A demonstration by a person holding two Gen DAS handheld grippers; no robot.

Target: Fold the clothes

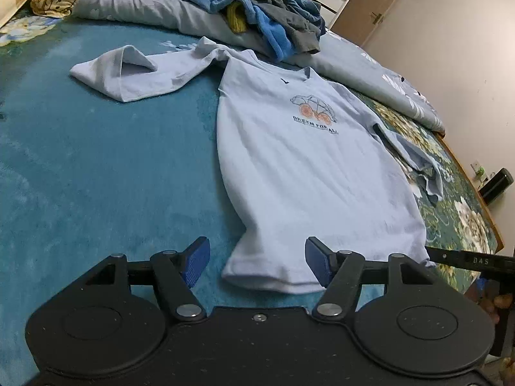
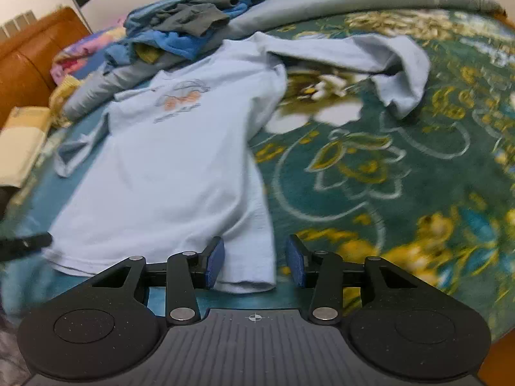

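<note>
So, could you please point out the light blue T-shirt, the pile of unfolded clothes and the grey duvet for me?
light blue T-shirt [image 1: 309, 173]: left wrist view, middle of its front.
pile of unfolded clothes [image 1: 257, 6]: left wrist view, blue garment on top.
grey duvet [image 2: 322, 0]: right wrist view, bare stretch beside the pile.

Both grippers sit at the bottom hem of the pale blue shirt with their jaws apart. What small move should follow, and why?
Probably ease both forward and close on the hem corners. The left gripper and right gripper are open and each frames a bottom corner of the shirt, which lies flat, print up, on the blanket. Neither grips cloth yet, so pinching the corners would start a fold.
</note>
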